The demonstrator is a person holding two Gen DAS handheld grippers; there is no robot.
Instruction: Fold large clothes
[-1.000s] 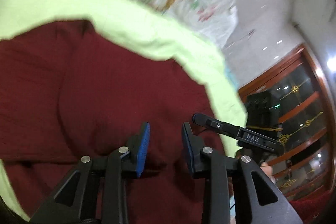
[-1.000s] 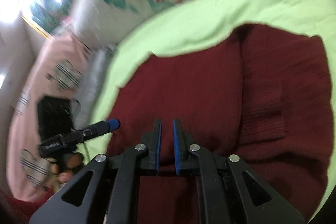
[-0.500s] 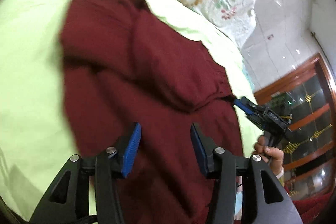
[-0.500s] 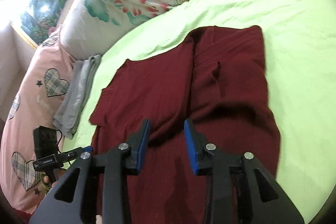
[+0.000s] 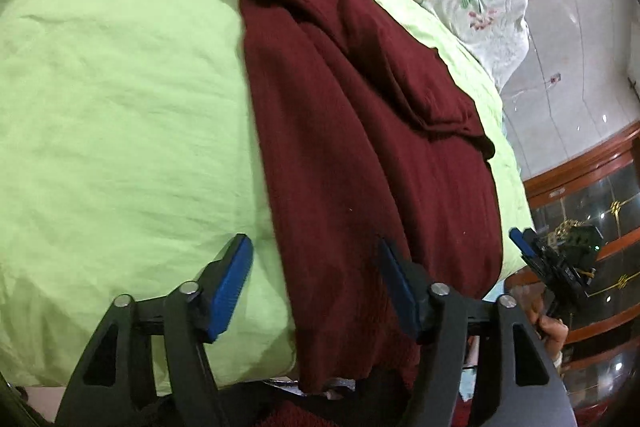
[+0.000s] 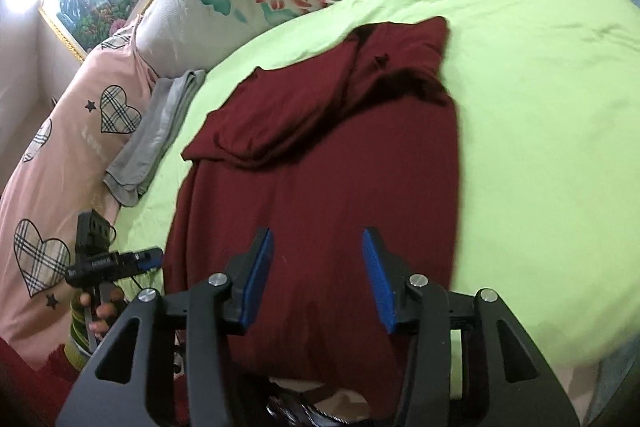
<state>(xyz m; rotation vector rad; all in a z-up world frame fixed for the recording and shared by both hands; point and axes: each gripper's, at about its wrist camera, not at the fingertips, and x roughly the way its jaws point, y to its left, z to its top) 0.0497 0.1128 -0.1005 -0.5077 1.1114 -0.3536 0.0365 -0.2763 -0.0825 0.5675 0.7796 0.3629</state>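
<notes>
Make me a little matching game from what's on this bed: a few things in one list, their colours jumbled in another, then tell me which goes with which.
Things:
1. garment laid out in the middle
2. bed sheet
3. folded cloth near the pillows
4. heart-patterned pillow

Colours:
A. grey
B. pink
C. dark red
D. light green

Pairs: 1-C, 2-D, 3-A, 4-B.
</notes>
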